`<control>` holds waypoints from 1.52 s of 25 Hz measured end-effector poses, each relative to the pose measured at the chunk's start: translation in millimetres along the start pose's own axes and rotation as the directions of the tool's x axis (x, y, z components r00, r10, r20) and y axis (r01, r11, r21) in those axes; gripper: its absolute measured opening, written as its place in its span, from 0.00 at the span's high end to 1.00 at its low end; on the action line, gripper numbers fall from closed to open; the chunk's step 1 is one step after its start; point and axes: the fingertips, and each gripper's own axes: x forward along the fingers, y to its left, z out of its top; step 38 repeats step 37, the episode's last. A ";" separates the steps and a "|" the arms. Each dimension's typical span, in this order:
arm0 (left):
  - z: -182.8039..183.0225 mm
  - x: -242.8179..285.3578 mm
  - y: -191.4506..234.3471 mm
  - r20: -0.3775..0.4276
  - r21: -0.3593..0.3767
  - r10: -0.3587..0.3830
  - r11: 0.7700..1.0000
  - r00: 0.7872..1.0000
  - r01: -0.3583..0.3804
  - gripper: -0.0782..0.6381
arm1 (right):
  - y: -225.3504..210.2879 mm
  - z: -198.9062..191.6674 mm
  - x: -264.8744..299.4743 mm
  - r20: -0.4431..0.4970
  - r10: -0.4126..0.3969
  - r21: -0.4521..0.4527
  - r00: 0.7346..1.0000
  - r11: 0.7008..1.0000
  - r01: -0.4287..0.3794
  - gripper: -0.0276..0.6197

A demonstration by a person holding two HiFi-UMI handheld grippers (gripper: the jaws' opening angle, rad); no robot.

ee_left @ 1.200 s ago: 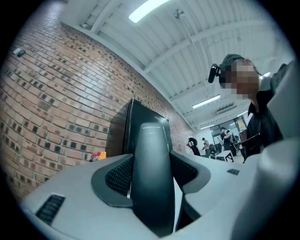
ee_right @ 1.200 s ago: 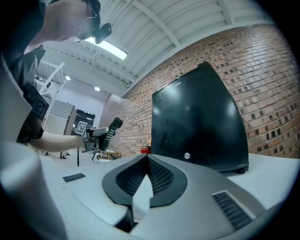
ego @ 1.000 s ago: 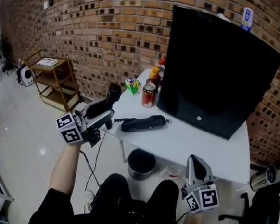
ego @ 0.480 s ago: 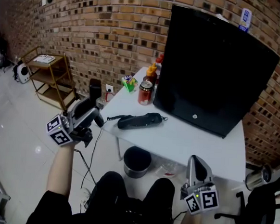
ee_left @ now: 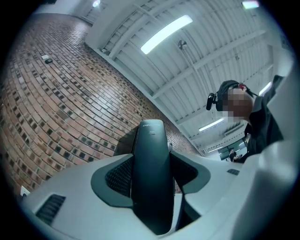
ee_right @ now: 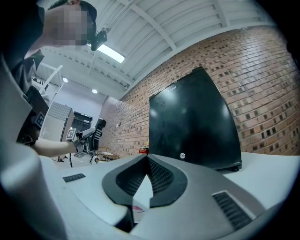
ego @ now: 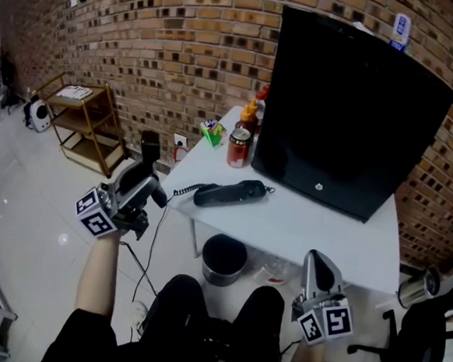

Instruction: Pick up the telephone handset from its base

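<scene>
My left gripper (ego: 139, 181) is off the table's left edge, shut on the black telephone handset (ego: 150, 145), which sticks up out of it. In the left gripper view the handset (ee_left: 151, 140) stands upright, clamped in the left gripper (ee_left: 151, 168), against the brick wall and ceiling. The black phone base (ego: 232, 193) lies on the white table (ego: 308, 230), and its coiled cord (ego: 182, 190) runs toward the handset. My right gripper (ego: 317, 260) hangs below the table's near edge, shut and empty. Its tips meet in the right gripper view (ee_right: 146, 158).
A large black screen (ego: 349, 116) stands on the table at the back. A red can (ego: 239, 148), sauce bottles (ego: 251, 114) and a green item (ego: 211, 134) sit at the far left corner. A dark bin (ego: 224, 260) is under the table, a wooden cart (ego: 87, 122) at left.
My left gripper has carried the handset left and slightly down, away from the table edge. The right gripper has stayed where it was.
</scene>
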 end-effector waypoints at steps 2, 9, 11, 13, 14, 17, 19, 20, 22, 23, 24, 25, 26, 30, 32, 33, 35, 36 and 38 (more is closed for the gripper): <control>-7.0 -1.3 -1.4 -0.016 -0.011 -0.004 1.000 1.000 0.004 0.54 | 4.1 -2.3 1.2 -0.002 0.012 -0.003 1.000 1.000 -0.012 0.95; -16.0 -4.8 -2.2 -0.043 -0.016 0.008 1.000 0.999 -0.008 0.54 | 12.9 -2.9 -0.1 0.012 0.041 -0.003 0.999 0.999 -0.041 0.95; -13.5 -7.4 0.5 -0.031 -0.019 0.020 1.000 0.999 -0.021 0.54 | 10.7 -3.0 -1.3 0.013 0.031 -0.002 0.999 1.000 -0.031 0.95; -12.4 -8.8 2.3 -0.025 -0.029 0.023 0.999 0.999 -0.023 0.54 | 9.0 -3.3 -1.9 0.011 0.023 -0.007 1.000 1.000 -0.023 0.95; -12.5 -9.2 2.5 -0.026 -0.031 0.022 0.999 0.999 -0.023 0.54 | 9.1 -3.5 -1.8 0.010 0.021 -0.009 1.000 1.000 -0.021 0.95; -14.0 -9.6 1.2 -0.033 -0.030 0.018 0.999 0.999 -0.019 0.54 | 11.1 -4.4 -0.6 0.008 0.024 -0.014 1.000 1.000 -0.024 0.95; -15.3 -9.0 0.1 -0.040 -0.021 0.020 1.000 0.999 -0.021 0.54 | 12.1 -5.0 -0.4 0.006 0.027 -0.016 1.000 1.000 -0.027 0.95; -16.5 -8.6 -0.4 -0.046 -0.016 0.022 1.000 0.999 -0.022 0.54 | 12.3 -5.1 -0.5 0.005 0.028 -0.017 1.000 0.999 -0.028 0.95; -20.8 -7.5 -1.2 -0.062 -0.015 0.017 1.000 0.998 -0.018 0.54 | 12.0 -5.0 -0.8 0.002 0.030 -0.021 1.000 0.999 -0.030 0.95; -22.4 -7.1 -1.3 -0.069 -0.015 0.014 1.000 0.997 -0.016 0.54 | 11.7 -4.7 -0.9 0.003 0.030 -0.024 1.000 0.999 -0.030 0.95; -23.3 -6.8 -1.2 -0.074 -0.013 0.014 1.000 0.997 -0.015 0.54 | 11.1 -4.4 -1.0 0.004 0.030 -0.026 1.000 0.999 -0.030 0.95; -23.7 -6.6 -1.1 -0.075 -0.013 0.013 1.000 0.997 -0.014 0.54 | 10.5 -4.3 -1.3 0.004 0.028 -0.027 1.000 0.999 -0.028 0.95; -23.6 -6.4 -1.1 -0.073 -0.015 0.012 1.000 0.997 -0.013 0.54 | 9.9 -4.1 -1.7 0.003 0.026 -0.028 1.000 0.999 -0.026 0.95; -20.1 -4.0 -2.9 -0.067 -0.009 0.014 1.000 0.998 -0.015 0.54 | 10.4 -2.1 -3.0 -0.002 0.027 -0.033 1.000 0.999 -0.027 0.95; -19.5 -3.2 -4.4 -0.068 0.000 0.021 1.000 0.997 -0.021 0.54 | 11.1 -3.2 -3.4 -0.006 0.024 -0.036 1.000 0.999 -0.024 0.95; -21.4 -3.6 -5.0 -0.072 -0.005 0.019 1.000 0.997 -0.019 0.54 | 11.7 -4.4 -3.3 -0.010 0.021 -0.039 1.000 0.999 -0.022 0.95; -25.5 -4.9 -5.3 -0.081 -0.015 0.015 1.000 0.997 -0.016 0.54 | 13.4 -6.3 -2.7 -0.014 0.019 -0.050 1.000 0.999 -0.019 0.95; -26.2 -5.2 -5.1 -0.087 -0.012 0.017 1.000 0.996 -0.018 0.54 | 14.3 -6.8 -2.3 -0.016 0.018 -0.055 1.000 0.998 -0.019 0.95; -26.4 -5.3 -4.9 -0.092 -0.005 0.020 1.000 0.996 -0.021 0.54 | 15.3 -7.2 -1.9 -0.016 0.018 -0.059 1.000 0.998 -0.019 0.95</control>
